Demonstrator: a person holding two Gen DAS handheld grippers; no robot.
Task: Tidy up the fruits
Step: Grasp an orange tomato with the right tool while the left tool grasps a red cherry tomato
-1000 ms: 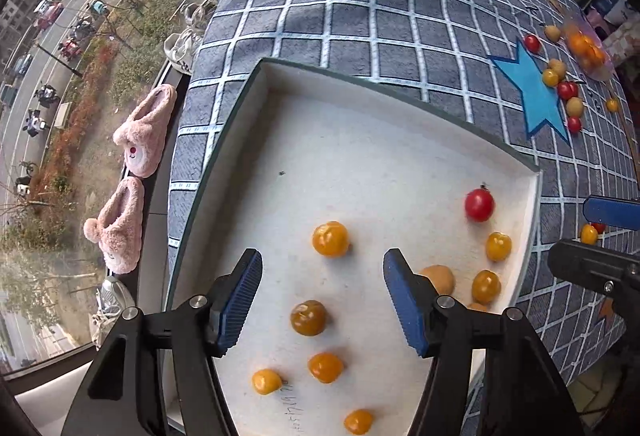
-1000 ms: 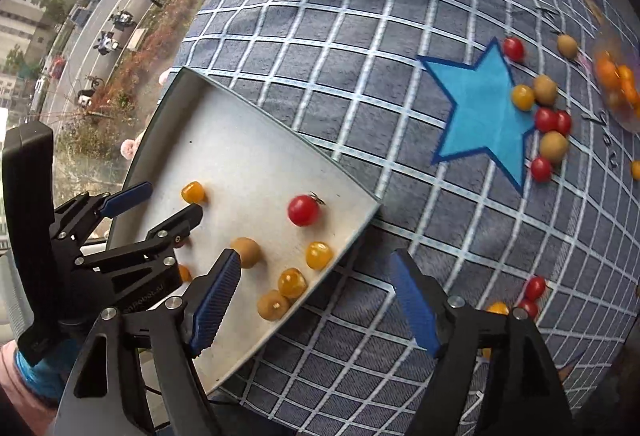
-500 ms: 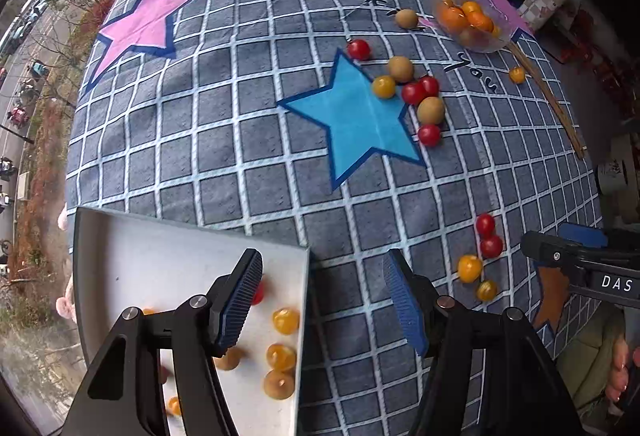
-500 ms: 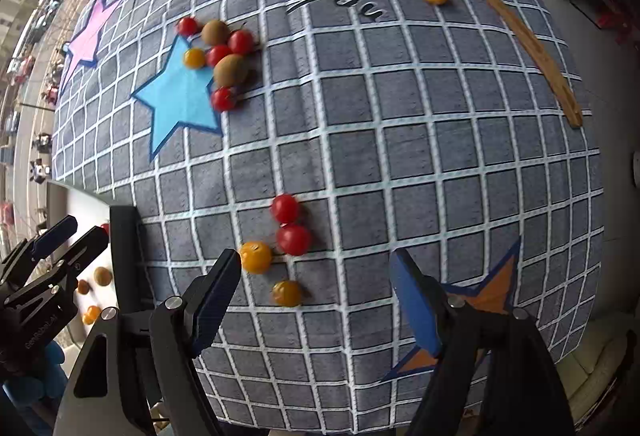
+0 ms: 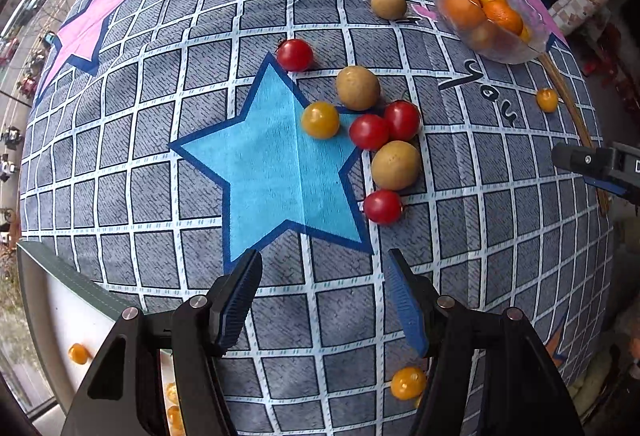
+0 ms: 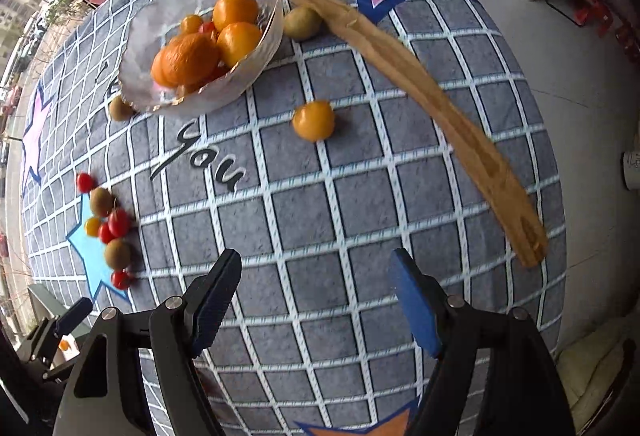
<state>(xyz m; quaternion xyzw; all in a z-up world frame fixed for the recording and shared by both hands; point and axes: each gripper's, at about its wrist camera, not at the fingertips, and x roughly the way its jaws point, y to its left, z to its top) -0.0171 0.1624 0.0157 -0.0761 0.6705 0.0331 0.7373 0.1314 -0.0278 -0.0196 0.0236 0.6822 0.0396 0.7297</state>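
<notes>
Fruits: cluster of red tomatoes [image 5: 369, 132], yellow tomato [image 5: 320, 119] and brown fruits [image 5: 357, 87] at blue star [image 5: 272, 172] on bench cloth | oranges in glass bowl [image 6: 140, 48] | tray [image 5: 52, 300] at lower left | left gripper [image 5: 324, 300] released, empty | right gripper [image 6: 316, 300] released, empty, over cloth near lone yellow fruit [image 6: 313, 120]

We saw our left gripper [image 5: 322, 298] as matte black angular arms ending in ribbed blue pads [image 5: 403, 302], with a round silver screw head at each joint. Our right gripper [image 6: 316, 300] had the same build: black linkage, triangular cut-outs in the arms, silver screws, blue pads [image 6: 414, 310] with fine ridges along the inner faces
</notes>
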